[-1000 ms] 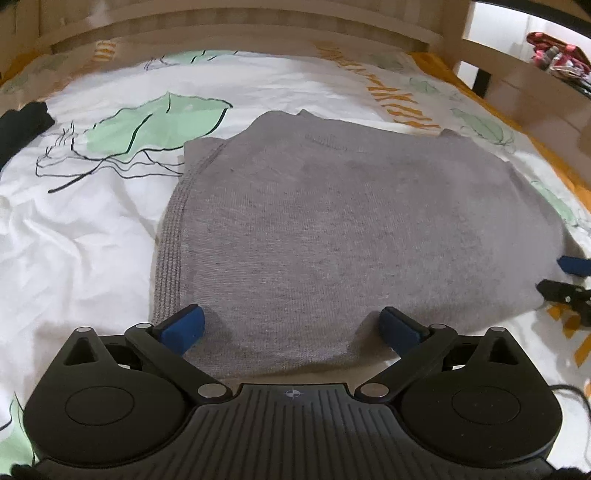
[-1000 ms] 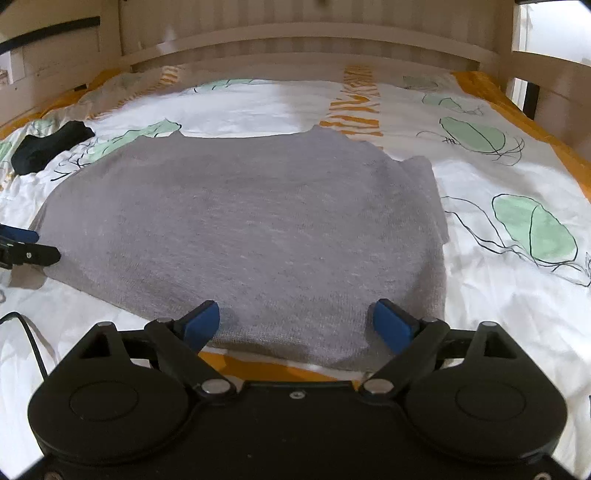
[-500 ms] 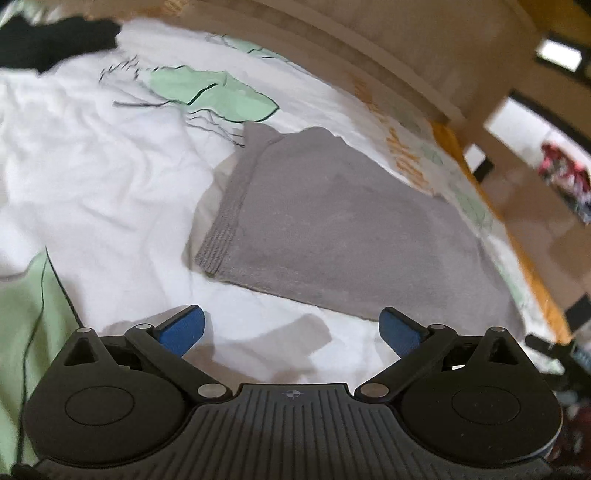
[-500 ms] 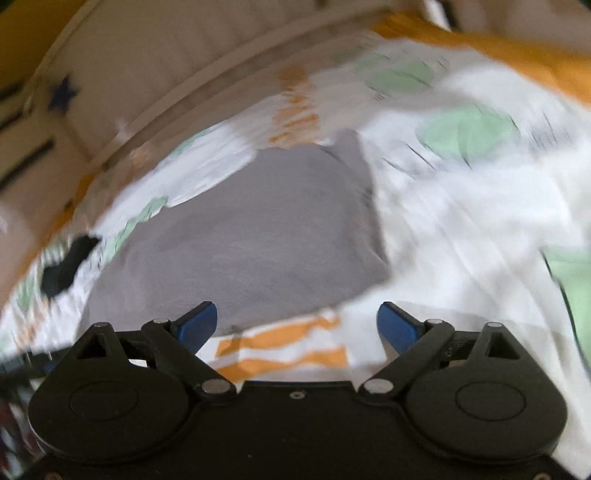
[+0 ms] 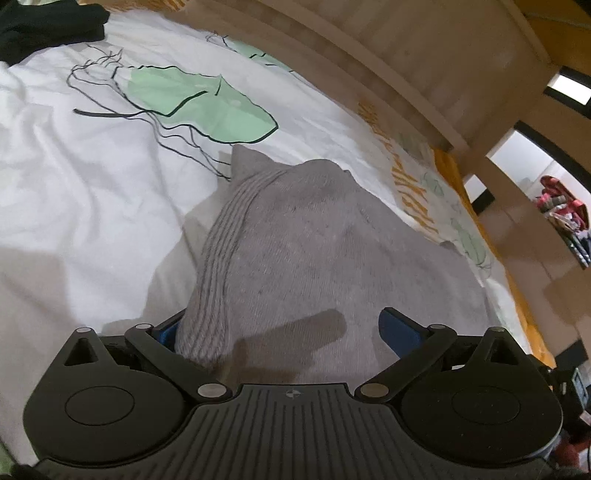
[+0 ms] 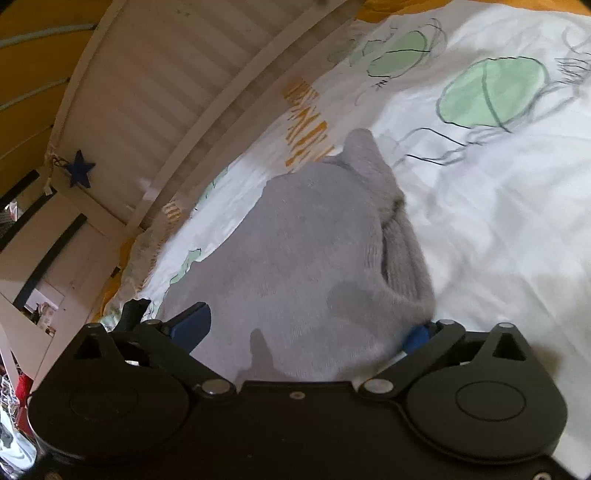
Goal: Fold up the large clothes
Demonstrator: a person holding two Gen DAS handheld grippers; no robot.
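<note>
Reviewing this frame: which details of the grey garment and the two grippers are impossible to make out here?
- Left wrist view: the grey sweater drapes over the left gripper's left-hand pad, hiding it and any contact.
- Right wrist view: cloth covers most of the right gripper's right-hand pad; motion blur softens the ribbed edge.
- Both views: each gripper body cuts off the sweater's near edge.
- The dark cloth is cropped by the frame.

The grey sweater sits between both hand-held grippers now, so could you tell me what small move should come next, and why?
Probably close both on the cloth. The left hand-held gripper and the right hand-held gripper stand open with opposite ends of the grey sweater between their fingers; the right's jaws have just opened wider. Neither pinches the cloth, and the sweater lies flat on the bedsheet.
</note>
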